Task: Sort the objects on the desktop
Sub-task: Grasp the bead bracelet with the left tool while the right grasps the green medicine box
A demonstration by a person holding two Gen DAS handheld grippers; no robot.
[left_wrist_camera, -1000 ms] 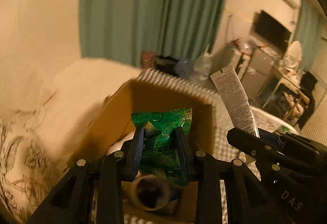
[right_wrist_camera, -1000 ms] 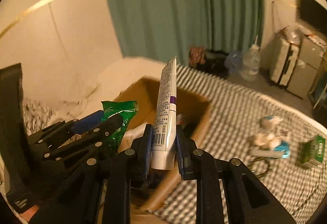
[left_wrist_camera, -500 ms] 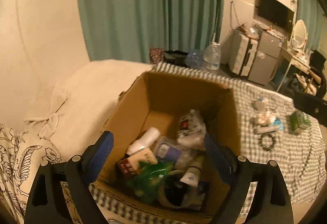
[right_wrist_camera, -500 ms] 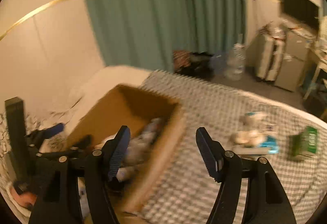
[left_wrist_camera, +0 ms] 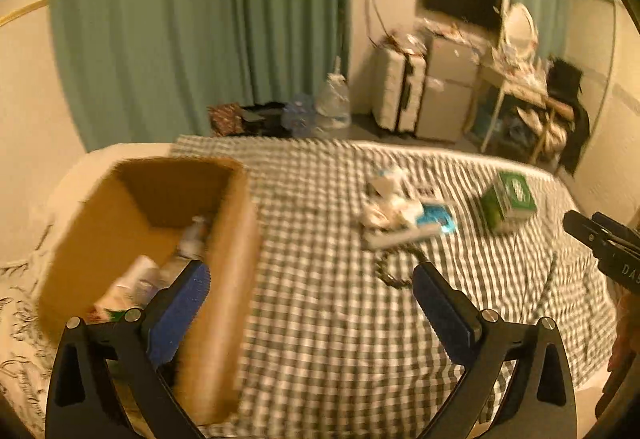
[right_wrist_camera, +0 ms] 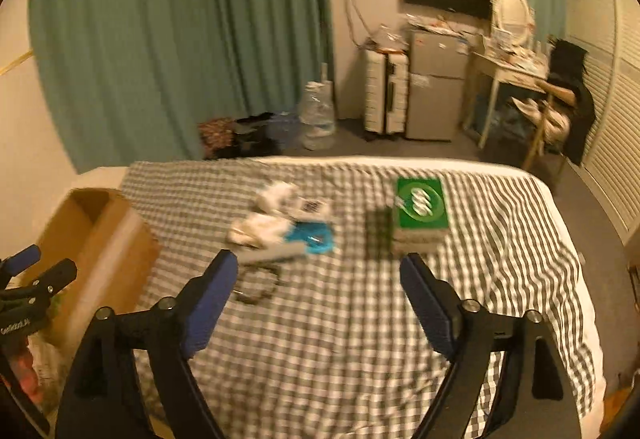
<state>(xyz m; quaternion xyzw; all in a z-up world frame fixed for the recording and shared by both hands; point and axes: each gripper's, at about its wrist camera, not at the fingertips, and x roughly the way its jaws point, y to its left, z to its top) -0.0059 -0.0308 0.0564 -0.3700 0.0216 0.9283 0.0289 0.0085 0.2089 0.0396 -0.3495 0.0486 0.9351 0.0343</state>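
Both grippers have let go of the packet and tube and swung right of the cardboard box (left_wrist_camera: 152,239). Left gripper (left_wrist_camera: 308,279) and right gripper (right_wrist_camera: 316,271) are empty, jaws opening wide. Only the left view looks into the box at the dropped items; the right view shows the green carton (right_wrist_camera: 420,209), right of the box on the checkered cloth (right_wrist_camera: 340,339).

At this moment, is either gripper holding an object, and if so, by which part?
Nothing is held. The left gripper and right gripper are both opening with nothing between their jaws, above the checked cloth.
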